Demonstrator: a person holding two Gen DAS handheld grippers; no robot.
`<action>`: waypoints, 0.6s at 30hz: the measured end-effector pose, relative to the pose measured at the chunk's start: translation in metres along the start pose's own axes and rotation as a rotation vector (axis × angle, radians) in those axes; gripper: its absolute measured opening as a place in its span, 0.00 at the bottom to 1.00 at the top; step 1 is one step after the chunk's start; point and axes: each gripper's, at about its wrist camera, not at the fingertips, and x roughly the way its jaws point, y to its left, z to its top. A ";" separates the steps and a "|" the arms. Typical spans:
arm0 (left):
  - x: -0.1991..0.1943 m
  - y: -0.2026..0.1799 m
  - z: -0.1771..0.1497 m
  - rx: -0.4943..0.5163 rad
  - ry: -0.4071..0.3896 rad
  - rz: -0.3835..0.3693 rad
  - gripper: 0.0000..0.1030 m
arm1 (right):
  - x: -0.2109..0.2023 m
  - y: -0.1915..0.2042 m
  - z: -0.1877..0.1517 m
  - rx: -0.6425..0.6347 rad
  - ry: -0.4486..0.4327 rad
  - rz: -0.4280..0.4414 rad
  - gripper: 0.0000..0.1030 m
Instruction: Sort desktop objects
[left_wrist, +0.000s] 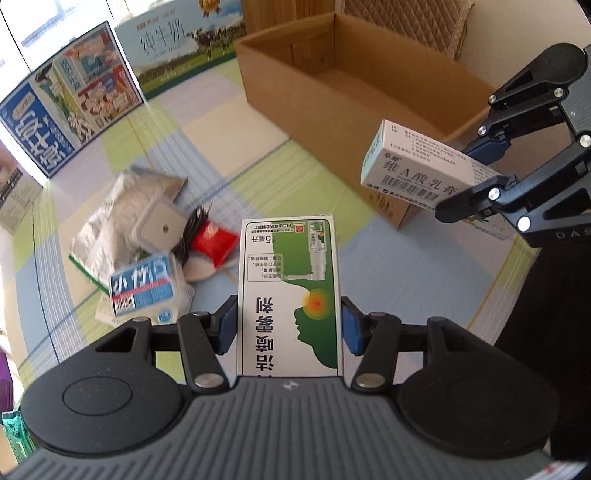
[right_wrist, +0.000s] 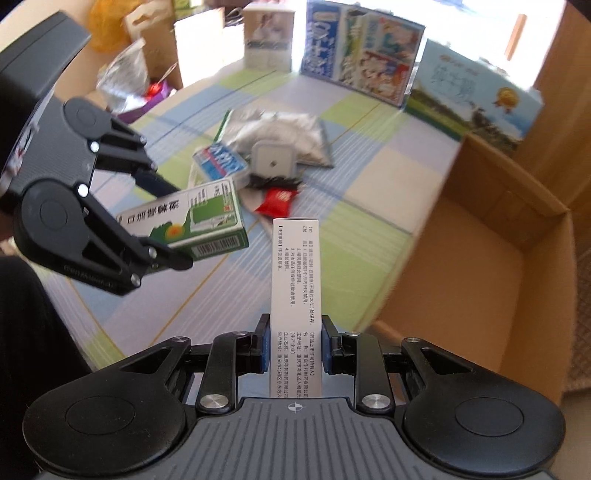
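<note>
My left gripper (left_wrist: 289, 326) is shut on a green and white medicine box (left_wrist: 290, 291), held above the checked tablecloth; it also shows in the right wrist view (right_wrist: 192, 221). My right gripper (right_wrist: 294, 345) is shut on a slim white medicine box (right_wrist: 295, 295), which also shows in the left wrist view (left_wrist: 413, 166), next to the open cardboard box (left_wrist: 354, 96). A pile lies on the table: a blue and white pack (left_wrist: 142, 286), a silver foil bag (left_wrist: 122, 210), a square white case (left_wrist: 159, 225) and a red sachet (left_wrist: 214, 242).
Milk cartons (left_wrist: 62, 103) and a large milk carton box (left_wrist: 173, 40) stand along the far edge of the table. The cardboard box (right_wrist: 480, 258) is at the right in the right wrist view. Bags and boxes (right_wrist: 147, 55) stand beyond the table's far left.
</note>
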 end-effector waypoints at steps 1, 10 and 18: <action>-0.004 -0.003 0.008 -0.002 -0.009 0.001 0.49 | -0.008 -0.006 0.002 0.016 -0.009 -0.009 0.22; -0.025 -0.035 0.093 -0.026 -0.085 -0.028 0.49 | -0.063 -0.082 0.014 0.193 -0.061 -0.120 0.22; -0.002 -0.067 0.152 -0.061 -0.119 -0.086 0.49 | -0.059 -0.149 0.005 0.312 -0.049 -0.186 0.22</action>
